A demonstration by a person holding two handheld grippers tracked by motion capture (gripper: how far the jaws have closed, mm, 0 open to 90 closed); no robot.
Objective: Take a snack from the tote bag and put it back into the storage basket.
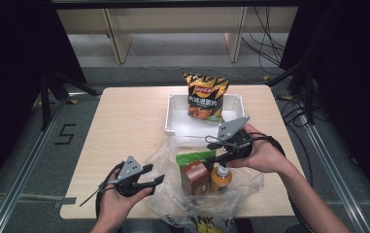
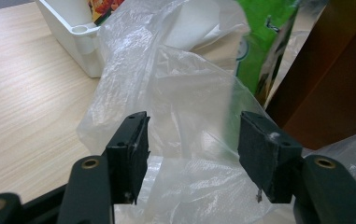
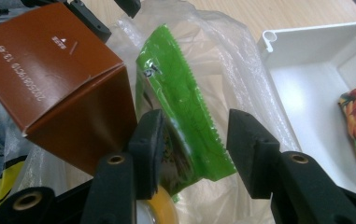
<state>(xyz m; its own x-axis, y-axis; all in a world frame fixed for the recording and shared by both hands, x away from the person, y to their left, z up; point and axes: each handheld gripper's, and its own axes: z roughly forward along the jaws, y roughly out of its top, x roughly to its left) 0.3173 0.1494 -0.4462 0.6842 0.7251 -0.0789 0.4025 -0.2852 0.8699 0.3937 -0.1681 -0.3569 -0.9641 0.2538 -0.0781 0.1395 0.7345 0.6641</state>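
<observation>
Clear plastic bag (image 1: 197,194) sits at the near edge of the bench (image 1: 124,126), mouth open upward. Inside it: a brown carton (image 1: 195,177), a green packet (image 1: 192,158) behind the carton, and an orange bottle with a white cap (image 1: 220,178) just beside the carton.

Right gripper (image 1: 221,158) reaches into the bag from the right edge side. In the right gripper view its jaws stand apart, one on each side of the green packet's (image 3: 180,116) serrated edge; pads not pressing on it. Brown carton (image 3: 59,79) lies touching the packet's other side, tilted; the bottle's cap (image 3: 159,210) shows below the jaws.

Left gripper (image 1: 157,175) is at the bag's left side, near the near-left corner. Its jaws are apart, with loose bag film (image 2: 189,116) between and beyond them, nothing clamped.

White tray (image 1: 173,119) stands toward the far edge, just beyond the bag, holding a chips bag (image 1: 206,97) leaning upright against its far wall.
</observation>
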